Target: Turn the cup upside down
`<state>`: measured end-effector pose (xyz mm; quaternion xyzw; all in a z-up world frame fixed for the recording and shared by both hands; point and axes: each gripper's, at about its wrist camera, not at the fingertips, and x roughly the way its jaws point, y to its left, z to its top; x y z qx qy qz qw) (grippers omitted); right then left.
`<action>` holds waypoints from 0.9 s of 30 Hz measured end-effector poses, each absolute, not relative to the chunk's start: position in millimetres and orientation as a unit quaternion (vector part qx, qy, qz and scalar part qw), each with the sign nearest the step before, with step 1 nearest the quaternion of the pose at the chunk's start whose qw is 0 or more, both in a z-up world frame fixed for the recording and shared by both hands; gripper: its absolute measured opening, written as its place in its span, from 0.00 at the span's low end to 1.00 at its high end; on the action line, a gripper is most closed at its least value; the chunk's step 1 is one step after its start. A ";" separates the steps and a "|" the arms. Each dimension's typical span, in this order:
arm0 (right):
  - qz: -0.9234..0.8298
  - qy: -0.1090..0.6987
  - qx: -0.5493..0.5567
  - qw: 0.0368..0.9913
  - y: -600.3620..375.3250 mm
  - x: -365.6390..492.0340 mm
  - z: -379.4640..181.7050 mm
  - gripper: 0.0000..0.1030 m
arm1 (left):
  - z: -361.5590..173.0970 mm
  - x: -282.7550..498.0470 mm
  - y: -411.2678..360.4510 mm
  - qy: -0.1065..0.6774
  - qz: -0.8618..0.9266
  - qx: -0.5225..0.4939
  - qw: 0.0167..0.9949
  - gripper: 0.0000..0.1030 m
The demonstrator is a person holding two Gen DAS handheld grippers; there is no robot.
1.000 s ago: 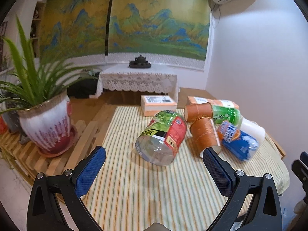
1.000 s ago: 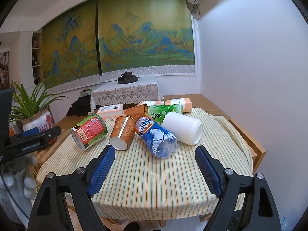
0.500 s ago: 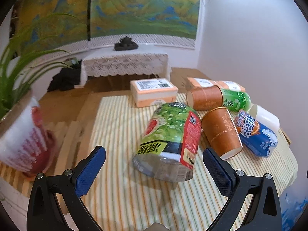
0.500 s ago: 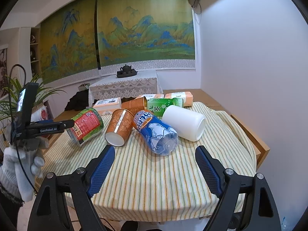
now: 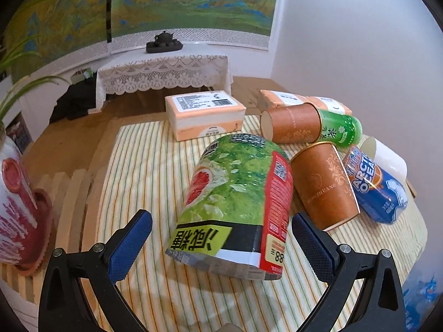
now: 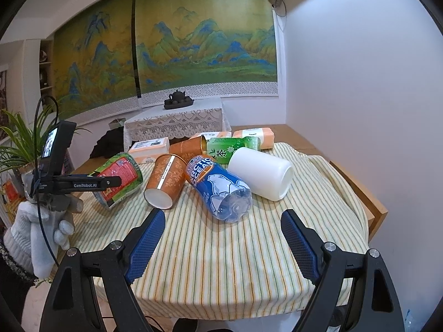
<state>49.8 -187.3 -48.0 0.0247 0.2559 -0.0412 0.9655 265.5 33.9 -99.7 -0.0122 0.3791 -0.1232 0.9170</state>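
Observation:
A green and red plastic cup [image 5: 238,207] lies on its side on the striped tablecloth [image 5: 144,166], its base toward me. My left gripper [image 5: 221,246] is open, its blue pads on either side of the cup's base, apart from it. In the right wrist view this cup [image 6: 119,177] lies at the left, with the left gripper [image 6: 110,181] beside it. My right gripper [image 6: 221,238] is open and empty above the cloth's front. An orange paper cup [image 6: 164,179] and a white cup [image 6: 261,173] also lie on their sides.
A blue Arctic Ocean bottle [image 6: 221,191], a green tea bottle [image 6: 232,148], a second orange cup [image 5: 290,123] and orange boxes [image 5: 205,116] crowd the back of the table. A potted plant [image 5: 16,207] stands left. The wall is on the right.
My left gripper has moved forward and down to the green and red cup, which now lies between its open fingers. The right gripper has hardly moved.

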 end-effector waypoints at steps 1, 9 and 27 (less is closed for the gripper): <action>-0.041 0.256 0.025 0.966 -187.3 49.9 -48.0 0.80 | -100.6 267.1 36.4 0.385 -0.129 -0.026 0.913 0.95; -0.040 0.256 0.025 0.966 -186.7 48.8 -48.1 0.80 | -100.4 264.8 37.8 0.412 -0.138 -0.048 0.899 0.85; -0.029 0.258 0.053 0.964 -195.5 42.9 -51.2 0.80 | -83.0 181.6 32.9 0.403 -0.155 -0.065 0.900 0.82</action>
